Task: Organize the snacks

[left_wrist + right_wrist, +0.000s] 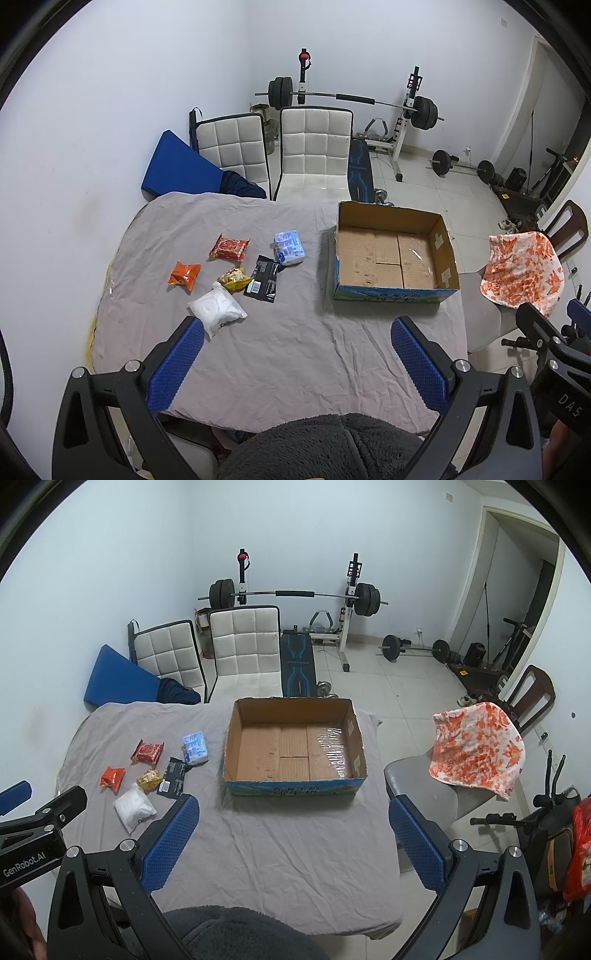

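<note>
Several snack packs lie on the grey cloth to the left: a red pack [229,248], an orange pack [184,276], a yellow pack [234,278], a black pack [265,278], a pale blue pack [289,247] and a white pack [217,311]. An open cardboard box [395,256] stands to their right with nothing inside. My left gripper [295,332] hovers open above the near cloth, nearest the white pack. My right gripper [293,812] is open in front of the box [295,744], holding nothing.
The grey-covered table [295,350] ends close to the box's right side. Two white chairs [314,155] stand behind it, with a barbell rack beyond. A chair with an orange-white cloth [476,749] is at the right. A dark fleece sleeve [325,446] is at the bottom.
</note>
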A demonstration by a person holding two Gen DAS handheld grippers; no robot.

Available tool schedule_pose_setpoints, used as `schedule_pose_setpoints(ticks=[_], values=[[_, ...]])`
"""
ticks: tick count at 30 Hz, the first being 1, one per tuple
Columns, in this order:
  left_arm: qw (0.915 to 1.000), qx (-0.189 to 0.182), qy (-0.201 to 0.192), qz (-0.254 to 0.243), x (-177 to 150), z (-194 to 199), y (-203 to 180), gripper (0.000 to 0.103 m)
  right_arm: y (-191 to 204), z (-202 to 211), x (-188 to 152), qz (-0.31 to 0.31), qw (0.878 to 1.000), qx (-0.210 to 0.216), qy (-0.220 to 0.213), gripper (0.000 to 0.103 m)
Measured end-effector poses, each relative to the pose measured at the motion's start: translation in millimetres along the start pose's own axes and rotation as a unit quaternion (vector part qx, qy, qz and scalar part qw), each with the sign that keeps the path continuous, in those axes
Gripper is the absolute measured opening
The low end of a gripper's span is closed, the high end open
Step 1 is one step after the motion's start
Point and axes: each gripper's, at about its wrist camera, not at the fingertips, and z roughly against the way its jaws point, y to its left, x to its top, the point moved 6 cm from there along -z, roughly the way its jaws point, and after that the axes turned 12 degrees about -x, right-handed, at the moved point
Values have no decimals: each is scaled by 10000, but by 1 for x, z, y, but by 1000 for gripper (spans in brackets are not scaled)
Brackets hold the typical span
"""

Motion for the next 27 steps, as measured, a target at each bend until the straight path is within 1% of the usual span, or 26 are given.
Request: schedule_pose_setpoints(ticks=[20, 24, 27], values=[[9999, 28, 16, 113, 1, -2, 4, 103, 3, -4, 1, 54, 9999, 106, 28, 103], [9998, 57, -14, 171, 4, -5, 9, 103, 4, -18, 3, -20, 9995, 252, 172, 103], [9990, 198, -129, 369, 13, -10, 31, 103, 16, -37, 4, 25, 9985, 461, 305, 103]])
